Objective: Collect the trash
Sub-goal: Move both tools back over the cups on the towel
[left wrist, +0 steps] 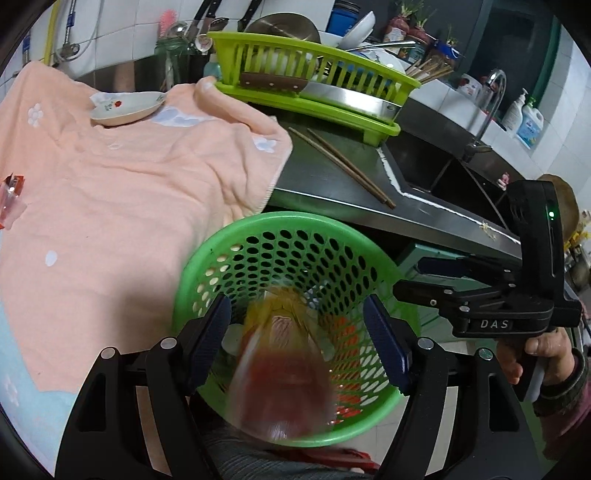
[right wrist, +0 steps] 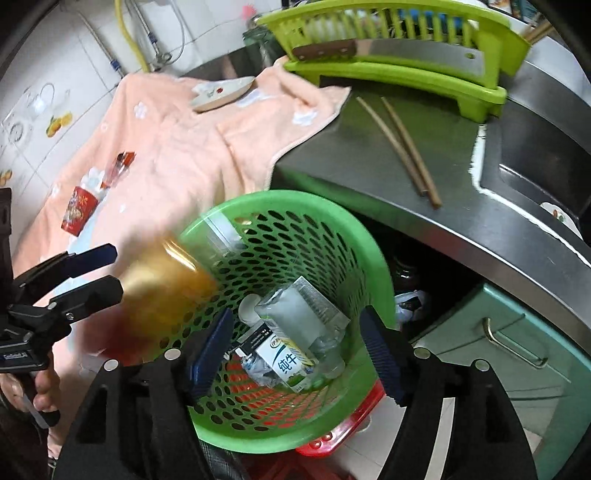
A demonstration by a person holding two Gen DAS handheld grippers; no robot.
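White tiled wall [left wrist: 122,22], steel counter [left wrist: 332,177] (sink [left wrist: 443,177] inset)

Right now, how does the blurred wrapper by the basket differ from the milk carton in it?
The wrapper is motion-blurred at the basket rim; the milk carton is sharp and lies at the bottom. The wrapper looks gold and red and shiny; the carton is white with green print. The wrapper is in midair, gripped by nothing; the carton rests among other trash. Both are trash for the same green basket.

Both wrist cameras are looking steeply down from close above into the green basket [left wrist: 291,236] [right wrist: 280,206]. Both views are sharing the peach towel [left wrist: 129,177] [right wrist: 192,147], the chopsticks [left wrist: 343,166] [right wrist: 402,147] and the dish rack [left wrist: 317,70] [right wrist: 399,44].
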